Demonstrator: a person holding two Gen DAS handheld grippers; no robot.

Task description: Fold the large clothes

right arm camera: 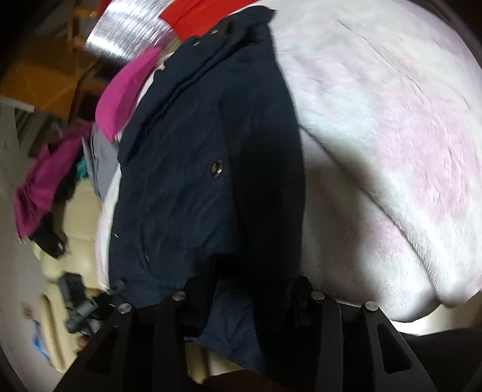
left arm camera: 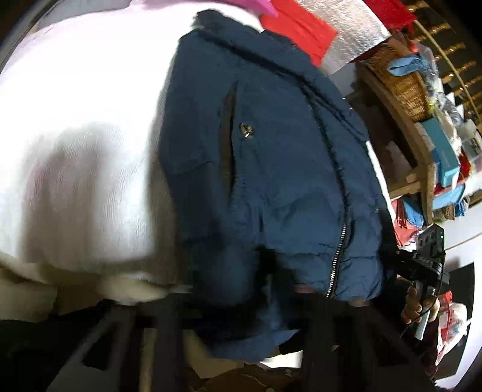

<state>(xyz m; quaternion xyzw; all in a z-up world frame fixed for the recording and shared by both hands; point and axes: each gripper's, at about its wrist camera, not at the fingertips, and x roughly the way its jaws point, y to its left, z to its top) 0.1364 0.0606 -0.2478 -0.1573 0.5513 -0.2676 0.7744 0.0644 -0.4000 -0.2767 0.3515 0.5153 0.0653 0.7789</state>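
Observation:
A navy blue padded jacket (left arm camera: 271, 156) with a zipper and snap buttons lies lengthwise on a white fluffy blanket (left arm camera: 75, 135). My left gripper (left arm camera: 241, 301) is shut on the jacket's near hem. The jacket fills the middle of the right wrist view (right arm camera: 192, 181), with the blanket (right arm camera: 391, 150) to its right. My right gripper (right arm camera: 244, 295) is shut on the jacket's near edge, cloth bunched between its black fingers (right arm camera: 177, 313). The right gripper's body and the hand holding it show at the right of the left wrist view (left arm camera: 427, 265).
A wooden shelf (left arm camera: 415, 126) with a wicker basket and boxes stands right of the bed. Red cloth (left arm camera: 298, 27) and a silver sheet (right arm camera: 129, 33) lie at the far end. Pink clothes (right arm camera: 126, 90) and a cream sofa (right arm camera: 78, 211) lie on the left.

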